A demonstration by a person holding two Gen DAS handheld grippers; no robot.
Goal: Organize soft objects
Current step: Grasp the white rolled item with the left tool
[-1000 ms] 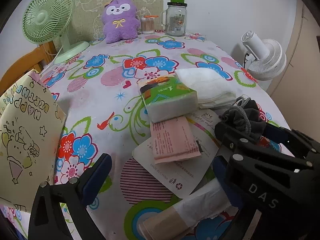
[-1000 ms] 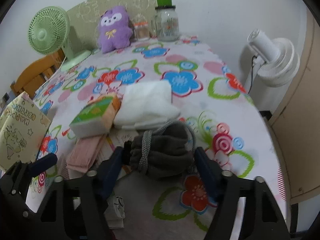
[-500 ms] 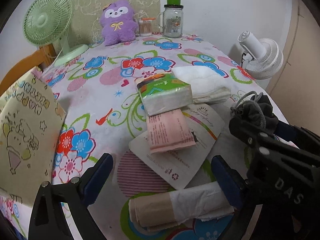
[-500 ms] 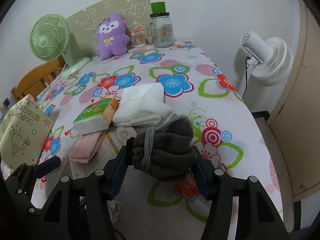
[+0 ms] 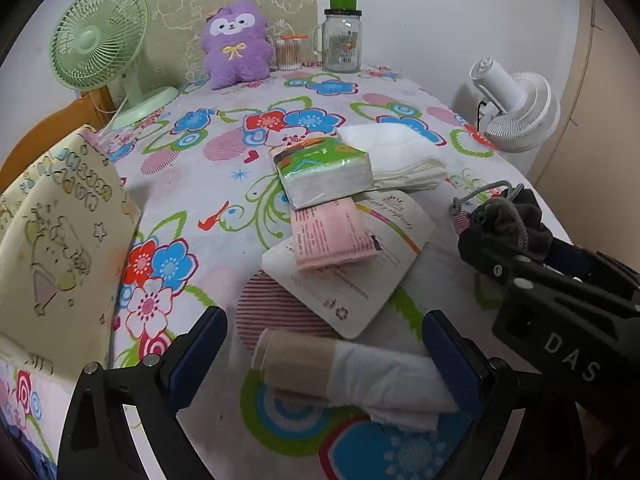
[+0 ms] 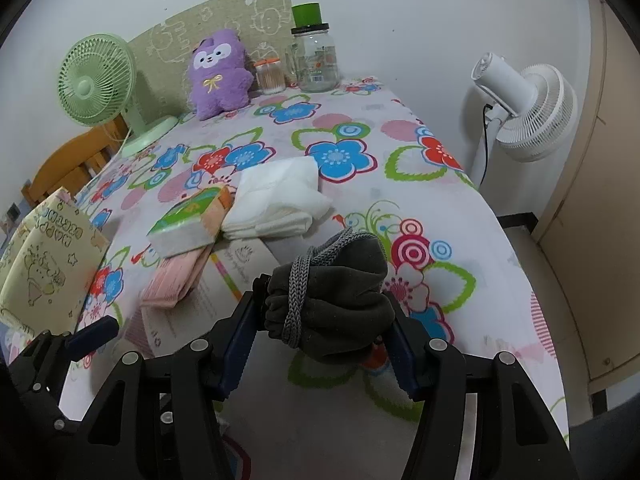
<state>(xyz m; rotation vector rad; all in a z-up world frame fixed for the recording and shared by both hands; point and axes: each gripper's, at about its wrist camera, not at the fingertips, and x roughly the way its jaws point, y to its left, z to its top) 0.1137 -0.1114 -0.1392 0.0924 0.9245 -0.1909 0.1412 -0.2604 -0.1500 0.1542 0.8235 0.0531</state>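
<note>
My right gripper (image 6: 324, 332) is shut on a dark grey drawstring pouch (image 6: 340, 300) and holds it above the floral table; the pouch also shows in the left wrist view (image 5: 508, 220). My left gripper (image 5: 324, 340) is open and empty, its fingers on either side of a beige and white rolled cloth (image 5: 352, 372). A green tissue pack (image 5: 324, 172), a folded white cloth (image 5: 396, 156), a pink packet (image 5: 330, 236) and a flat white packet (image 5: 360, 276) lie mid-table. A purple plush (image 5: 236, 44) sits at the far edge.
A green desk fan (image 5: 100, 44) stands far left, a glass jar with green lid (image 5: 342, 40) and a small swab jar (image 5: 290, 54) at the back. A cream birthday gift bag (image 5: 56, 248) stands at the left. A white fan (image 5: 516, 112) stands off the right table edge.
The right gripper has lifted the grey pouch higher and pulled back. The left gripper has drawn back, so the rolled cloth now lies between its fingers.
</note>
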